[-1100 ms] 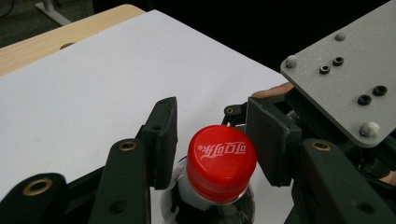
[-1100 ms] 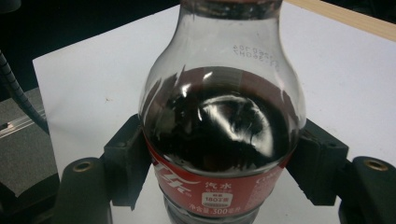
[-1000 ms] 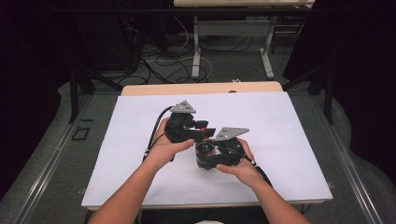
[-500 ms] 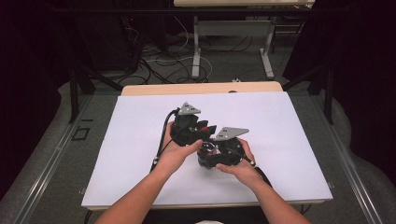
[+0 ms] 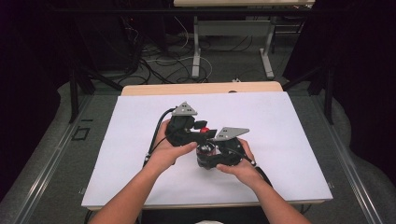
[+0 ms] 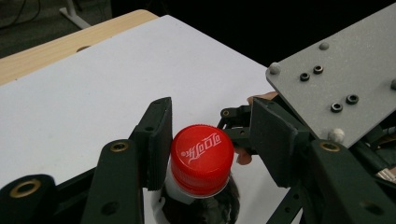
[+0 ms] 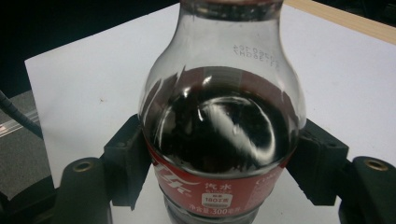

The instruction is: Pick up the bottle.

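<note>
Dark floor with loose cables and table legs fills the top of the high view; below it a white-covered table (image 5: 289,135) with a pale wooden far edge takes up the middle of the frame. Just below centre stands a small clear plastic cola bottle (image 7: 219,135) with dark drink and a red label, upright, its long axis vertical. The right gripper (image 5: 210,156) clamps the bottle's body at label height from the lower right, one pad on each side. The left gripper (image 5: 198,130) comes in from the upper left, tilted down over the bottle's neck. Its jaws have just been opening: in the left gripper view the round red screw cap (image 6: 201,156) sits between them, the left pad touching it, the right pad standing clear. Both forearms rise from the bottom edge, hands close together. Judged from this, the left gripper is nearer the cap and must close again to turn it.
</note>
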A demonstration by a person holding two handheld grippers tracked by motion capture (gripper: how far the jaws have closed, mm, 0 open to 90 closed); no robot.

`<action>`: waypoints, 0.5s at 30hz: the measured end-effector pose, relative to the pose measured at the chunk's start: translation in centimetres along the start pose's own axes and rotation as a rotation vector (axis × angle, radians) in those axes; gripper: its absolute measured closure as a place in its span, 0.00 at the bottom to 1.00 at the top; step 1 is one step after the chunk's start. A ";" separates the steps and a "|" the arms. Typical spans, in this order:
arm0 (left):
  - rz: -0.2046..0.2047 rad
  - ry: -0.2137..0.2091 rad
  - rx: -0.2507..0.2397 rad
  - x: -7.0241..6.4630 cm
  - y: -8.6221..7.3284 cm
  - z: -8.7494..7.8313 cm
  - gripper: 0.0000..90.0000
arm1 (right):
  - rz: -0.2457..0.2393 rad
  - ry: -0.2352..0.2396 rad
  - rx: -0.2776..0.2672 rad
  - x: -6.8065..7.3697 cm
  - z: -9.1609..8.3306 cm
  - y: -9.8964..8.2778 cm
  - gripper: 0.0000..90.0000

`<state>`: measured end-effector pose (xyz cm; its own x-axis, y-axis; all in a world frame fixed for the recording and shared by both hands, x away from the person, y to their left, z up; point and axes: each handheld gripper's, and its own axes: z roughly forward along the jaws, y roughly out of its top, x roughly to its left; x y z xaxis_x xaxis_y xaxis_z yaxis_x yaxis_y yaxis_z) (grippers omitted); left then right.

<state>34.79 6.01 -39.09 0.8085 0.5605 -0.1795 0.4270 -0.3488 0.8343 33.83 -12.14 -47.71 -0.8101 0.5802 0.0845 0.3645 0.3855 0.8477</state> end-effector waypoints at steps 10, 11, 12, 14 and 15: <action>0.005 -0.018 0.009 1.1 -0.5 0.4 0.58 | -0.010 0.002 -0.001 0.2 0.0 0.0 0.33; 0.005 -0.018 0.009 1.1 -0.5 0.4 0.58 | -0.009 0.003 0.001 0.3 0.0 0.0 0.33; -0.003 -0.020 0.004 1.1 -0.5 0.5 0.58 | -0.010 0.002 0.002 0.3 0.1 0.0 0.33; -0.003 -0.021 0.011 1.1 -0.4 0.7 0.59 | -0.016 0.003 0.005 0.2 0.1 0.0 0.33; -0.003 -0.021 0.011 1.1 -0.4 0.7 0.60 | -0.016 0.006 0.006 0.2 0.1 0.0 0.33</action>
<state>35.76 6.28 -40.01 0.8155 0.5457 -0.1927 0.4335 -0.3554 0.8281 33.68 -11.93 -47.74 -0.8185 0.5698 0.0736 0.3540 0.3993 0.8457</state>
